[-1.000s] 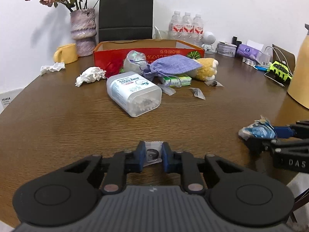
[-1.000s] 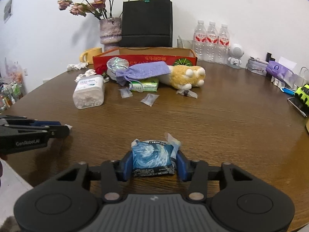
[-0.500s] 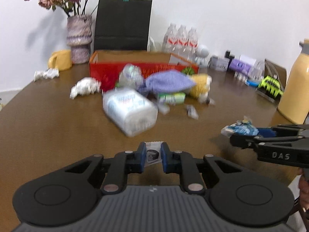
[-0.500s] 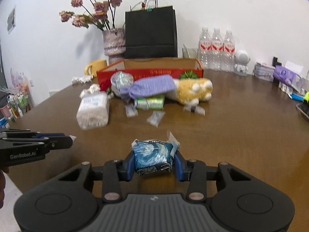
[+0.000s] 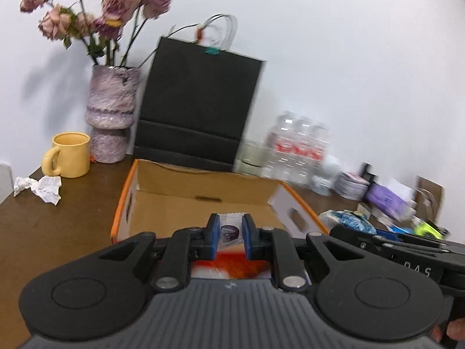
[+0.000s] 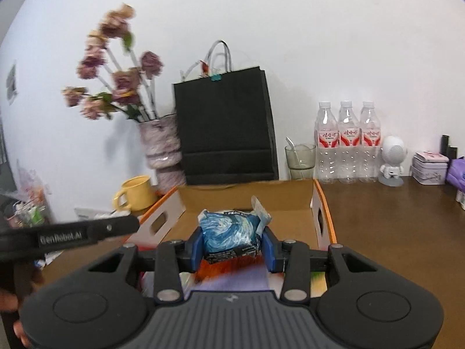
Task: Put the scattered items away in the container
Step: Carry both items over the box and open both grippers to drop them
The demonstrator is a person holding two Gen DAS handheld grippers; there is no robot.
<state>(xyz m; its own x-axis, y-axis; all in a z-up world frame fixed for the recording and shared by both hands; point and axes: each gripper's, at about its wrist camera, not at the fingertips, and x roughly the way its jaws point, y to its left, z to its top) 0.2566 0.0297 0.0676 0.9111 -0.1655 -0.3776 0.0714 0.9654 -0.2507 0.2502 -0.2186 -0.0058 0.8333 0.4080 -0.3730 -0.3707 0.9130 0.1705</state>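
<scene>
Now both grippers have risen from the brown wooden table to hang over the open orange-edged cardboard box. Left gripper stays clamped on a small clear sachet; right gripper still pinches the blue swirl-patterned packet.

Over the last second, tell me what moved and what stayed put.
Both claws travelled forward from the near table edge to the cardboard box. The left claw now holds its small clear sachet over the box opening, and the right claw its blue swirl-print packet likewise. Neither grip changed: both stay shut on their loads. The yellow mug and black bag stayed put.
</scene>
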